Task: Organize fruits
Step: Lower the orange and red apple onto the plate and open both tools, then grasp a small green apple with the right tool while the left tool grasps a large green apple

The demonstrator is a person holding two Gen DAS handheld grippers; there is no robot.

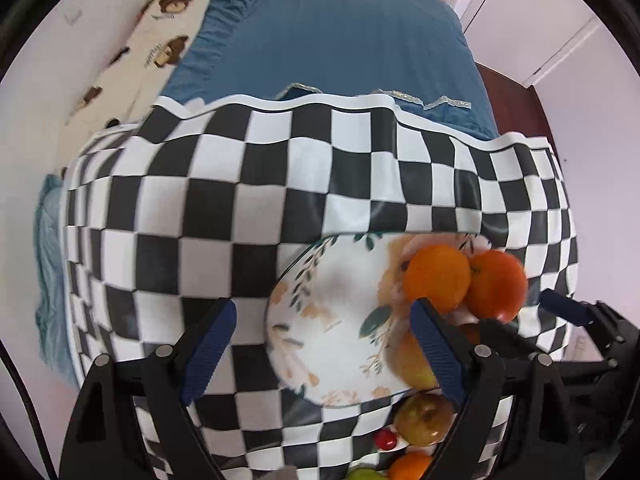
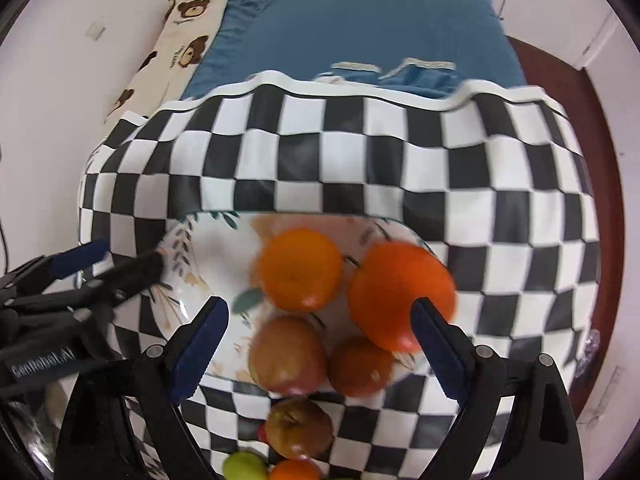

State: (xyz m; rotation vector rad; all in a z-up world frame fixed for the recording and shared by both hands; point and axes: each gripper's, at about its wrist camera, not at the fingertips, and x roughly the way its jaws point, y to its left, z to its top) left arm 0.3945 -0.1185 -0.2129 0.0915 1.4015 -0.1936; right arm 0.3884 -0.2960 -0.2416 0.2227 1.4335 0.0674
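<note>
A floral white plate (image 2: 208, 256) (image 1: 332, 312) lies on the black-and-white checkered cloth. On it sit two oranges (image 2: 300, 268) (image 2: 400, 292), a brownish apple (image 2: 286, 354) and a smaller orange-brown fruit (image 2: 360, 366). Off the plate, nearer me, lie another apple (image 2: 298, 426), a green fruit (image 2: 244, 466), an orange (image 2: 296, 470) and a small red fruit (image 1: 385, 439). My right gripper (image 2: 320, 344) is open above the plate's near edge, empty. My left gripper (image 1: 324, 344) is open and empty over the plate's left part; it shows in the right wrist view (image 2: 116, 260).
The checkered cloth (image 1: 240, 200) covers a table set against a bed with a blue sheet (image 1: 340, 40) and a bear-print pillow (image 1: 156, 32). White walls stand on both sides; a dark wooden floor (image 1: 512, 104) shows at the right.
</note>
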